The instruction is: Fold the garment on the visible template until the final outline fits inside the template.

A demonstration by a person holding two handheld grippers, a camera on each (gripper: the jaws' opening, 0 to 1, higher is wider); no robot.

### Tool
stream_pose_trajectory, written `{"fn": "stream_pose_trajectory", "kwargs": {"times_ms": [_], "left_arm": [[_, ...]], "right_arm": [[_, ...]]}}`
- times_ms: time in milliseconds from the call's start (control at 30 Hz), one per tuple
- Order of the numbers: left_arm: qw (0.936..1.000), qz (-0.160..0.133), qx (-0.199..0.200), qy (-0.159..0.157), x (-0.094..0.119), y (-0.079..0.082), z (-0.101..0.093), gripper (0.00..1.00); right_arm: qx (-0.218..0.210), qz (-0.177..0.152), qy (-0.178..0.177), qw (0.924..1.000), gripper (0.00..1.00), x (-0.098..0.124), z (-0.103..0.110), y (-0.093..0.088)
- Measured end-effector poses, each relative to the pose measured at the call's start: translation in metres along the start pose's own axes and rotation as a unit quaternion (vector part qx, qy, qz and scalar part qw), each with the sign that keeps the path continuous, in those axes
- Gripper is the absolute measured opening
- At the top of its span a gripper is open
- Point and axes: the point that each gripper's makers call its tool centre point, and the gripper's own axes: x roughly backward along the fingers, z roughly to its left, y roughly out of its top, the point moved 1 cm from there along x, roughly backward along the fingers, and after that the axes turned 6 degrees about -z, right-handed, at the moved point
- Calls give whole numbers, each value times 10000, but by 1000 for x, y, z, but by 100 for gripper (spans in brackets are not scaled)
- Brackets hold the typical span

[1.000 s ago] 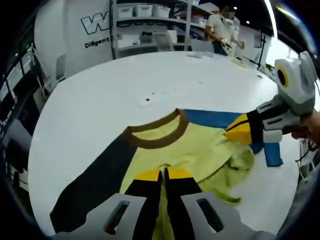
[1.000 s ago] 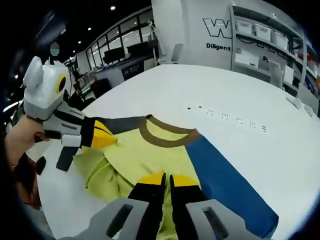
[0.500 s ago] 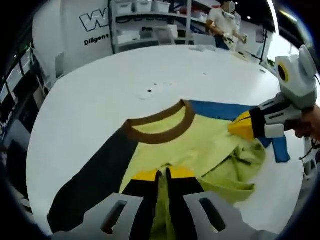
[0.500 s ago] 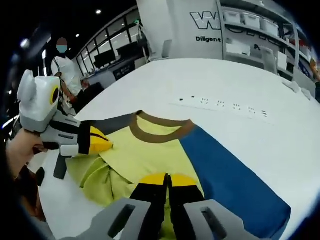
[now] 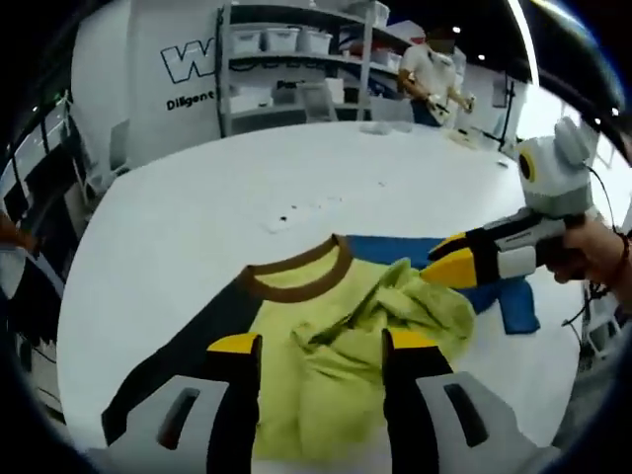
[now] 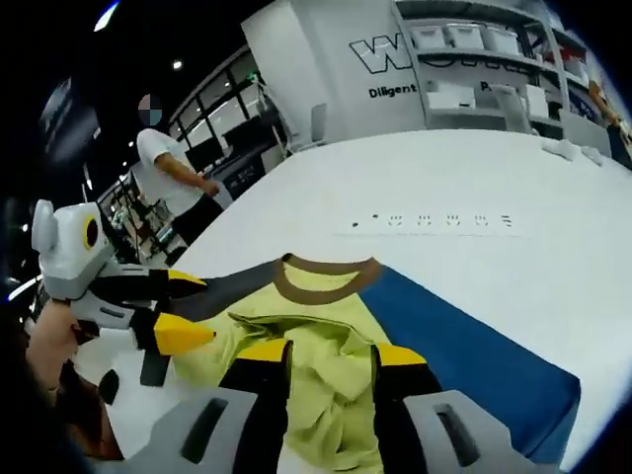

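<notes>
Left hand-held gripper (image 5: 318, 348): jaws spread wide, holding nothing, poised just over the bunched lower hem of the garment (image 5: 336, 346). Right hand-held gripper (image 6: 329, 357): likewise wide, nothing between the jaws, hovering above the same crumpled fabric (contact with the cloth cannot be told).

Garment: yellow-green shirt body with brown collar (image 5: 296, 279), dark grey sleeve (image 5: 173, 360) stretched toward the near counter edge, blue sleeve (image 6: 474, 346) stretched the opposite way. Hem thrown up toward the collar in a loose heap, not flat. Lying on the white counter (image 5: 197, 207), nearer its front edge.

Step in hand, as judged: first fold of the body, hem brought up and let go; both sleeves not yet folded in. Template outline not discernible under the cloth.

Next move, as judged: smoothing of the heaped hem into a flat fold, then a pinch on each sleeve end and a carry inward over the body.

Farther off: row of small dark marks (image 6: 434, 219) on the counter beyond the collar. Beyond that, shelving with white bins (image 5: 281, 39), wall lettering (image 6: 395, 54), a standing person (image 6: 173, 173) in a white top.
</notes>
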Motion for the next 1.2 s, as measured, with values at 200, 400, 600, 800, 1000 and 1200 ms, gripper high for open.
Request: {"fn": "stream_pose_trajectory", "kwargs": {"times_ms": [200, 400, 600, 800, 1000, 1200], "left_arm": [[9998, -171, -28, -68, 10, -5, -26, 61], [9991, -392, 72, 147, 7, -10, -37, 60], [9985, -423, 226, 256, -3, -22, -44, 49], [9973, -605, 367, 218, -14, -27, -52, 37], [9984, -486, 95, 276, -24, -35, -56, 27], [9983, -456, 22, 358, -29, -37, -52, 15]], "right_arm": [[-283, 1, -63, 9996, 39, 12, -2, -7], [-515, 29, -158, 9985, 40, 15, -5, -15], [-1119, 90, -183, 9935, 39, 14, -3, -27], [-1806, 15, -154, 9834, 38, 8, 1, -32], [-2180, 24, -194, 9757, 37, -5, -2, -32], [-2299, 22, -228, 9729, 25, -14, -7, -31]]}}
